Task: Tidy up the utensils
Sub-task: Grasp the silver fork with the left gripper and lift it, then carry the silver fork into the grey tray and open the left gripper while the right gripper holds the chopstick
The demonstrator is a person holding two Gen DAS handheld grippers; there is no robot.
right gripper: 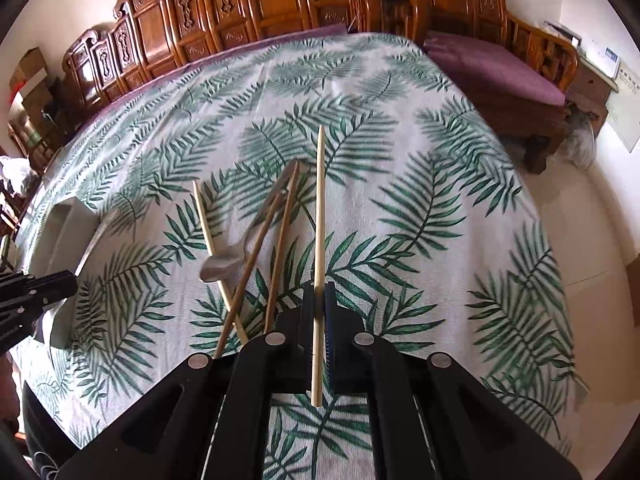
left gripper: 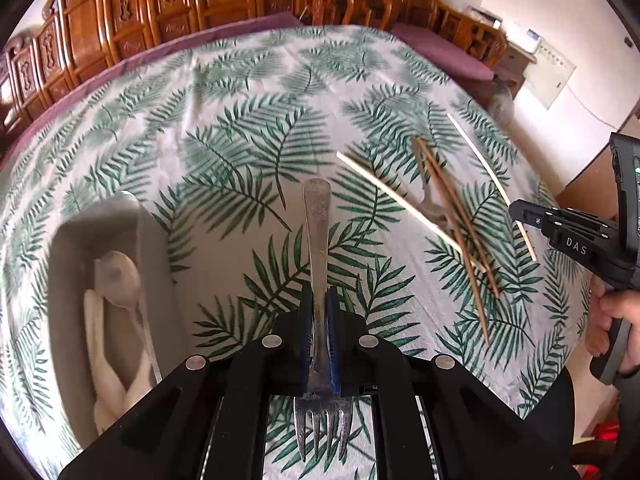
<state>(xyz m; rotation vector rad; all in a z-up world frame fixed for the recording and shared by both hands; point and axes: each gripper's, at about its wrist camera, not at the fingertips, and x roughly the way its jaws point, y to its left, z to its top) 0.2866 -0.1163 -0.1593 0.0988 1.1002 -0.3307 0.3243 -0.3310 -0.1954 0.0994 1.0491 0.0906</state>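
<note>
My left gripper [left gripper: 320,300] is shut on a metal fork [left gripper: 317,220]; its handle points away and its tines hang back toward the camera, above the leaf-print tablecloth. My right gripper [right gripper: 319,292] is shut on a pale chopstick [right gripper: 319,200] that points away over the cloth. It also shows in the left wrist view as the right gripper [left gripper: 520,210] with the pale chopstick [left gripper: 486,164]. On the cloth lie a second pale chopstick [right gripper: 208,232], two brown chopsticks [right gripper: 280,224] and a metal spoon [right gripper: 220,270] crossed under them.
A grey tray [left gripper: 150,240] stands at the left with white spoons [left gripper: 100,340] and a metal spoon [left gripper: 118,276] in it. The left gripper [right gripper: 40,284] shows at the left edge of the right wrist view. A hand [left gripper: 616,312] holds the right gripper. Carved wooden seats with purple cushions [right gripper: 500,68] ring the table.
</note>
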